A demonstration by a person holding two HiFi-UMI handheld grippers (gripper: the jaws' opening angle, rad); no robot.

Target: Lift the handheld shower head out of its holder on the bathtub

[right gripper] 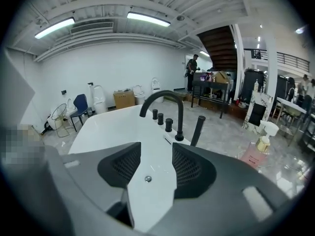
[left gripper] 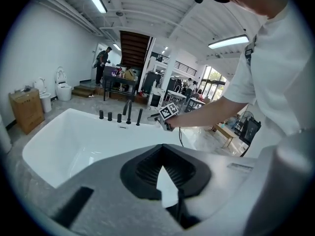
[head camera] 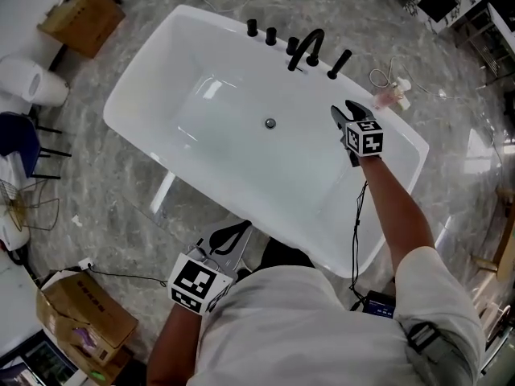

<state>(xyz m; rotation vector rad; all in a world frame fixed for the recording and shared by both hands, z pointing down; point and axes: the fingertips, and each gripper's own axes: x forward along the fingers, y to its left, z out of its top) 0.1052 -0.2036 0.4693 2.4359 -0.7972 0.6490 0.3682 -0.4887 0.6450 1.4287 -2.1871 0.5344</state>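
Clearly nothing is lifted yet. Head view: the handheld shower head (head camera: pixel 339 63) stands in its holder just beside the faucet (head camera: pixel 306 48), with my right gripper (head camera: pixel 344 109) near it.

Left gripper view: my left gripper (left gripper: pixel 161 151) is pressed together, empty.

Right gripper view: the jaws are spread, holding nothing, short of the faucet.

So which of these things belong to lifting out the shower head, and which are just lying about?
Job: handheld shower head, bathtub, open right gripper.
Lying about: cardboard box, pink bottle, blue chair.
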